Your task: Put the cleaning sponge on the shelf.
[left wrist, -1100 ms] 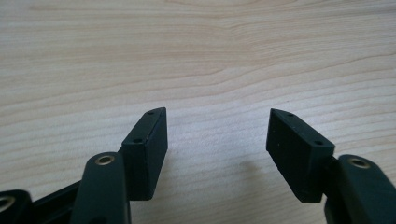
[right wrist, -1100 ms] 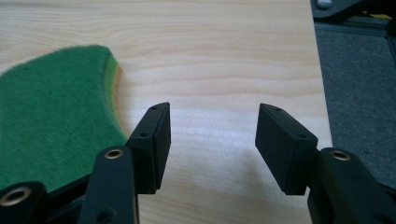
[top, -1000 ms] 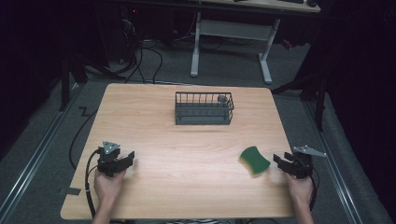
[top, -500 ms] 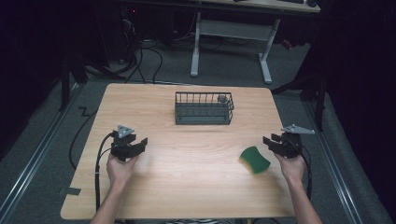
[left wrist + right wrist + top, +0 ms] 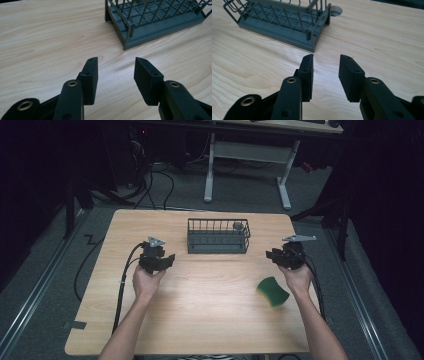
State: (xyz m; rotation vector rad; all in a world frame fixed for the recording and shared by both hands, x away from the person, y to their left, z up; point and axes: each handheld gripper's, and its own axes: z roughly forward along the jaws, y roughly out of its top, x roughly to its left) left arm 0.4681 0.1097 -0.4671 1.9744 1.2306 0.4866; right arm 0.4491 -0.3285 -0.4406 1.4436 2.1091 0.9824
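A dark grey wire basket (image 5: 218, 236) stands at the back middle of the wooden table (image 5: 200, 320). My left gripper (image 5: 167, 260) is held by a hand just left of the basket, open, with nothing between its jaws. In the left gripper view the basket's near corner (image 5: 130, 37) lies ahead of the open gripper (image 5: 116, 62). My right gripper (image 5: 272, 255) hovers right of the basket, also open and empty; its own view shows the basket (image 5: 284, 20) ahead to the left of the gripper (image 5: 326, 58). A green sponge (image 5: 272, 291) lies on the table near the right forearm.
A round cable hole (image 5: 335, 10) in the table sits behind the basket's right end. Cables (image 5: 122, 285) trail from the left gripper over the table's left side. A desk frame (image 5: 250, 155) stands on the floor beyond the table.
Both hands have moved forward from the table's near edge toward the basket, one on each side. The sponge has stayed in place.
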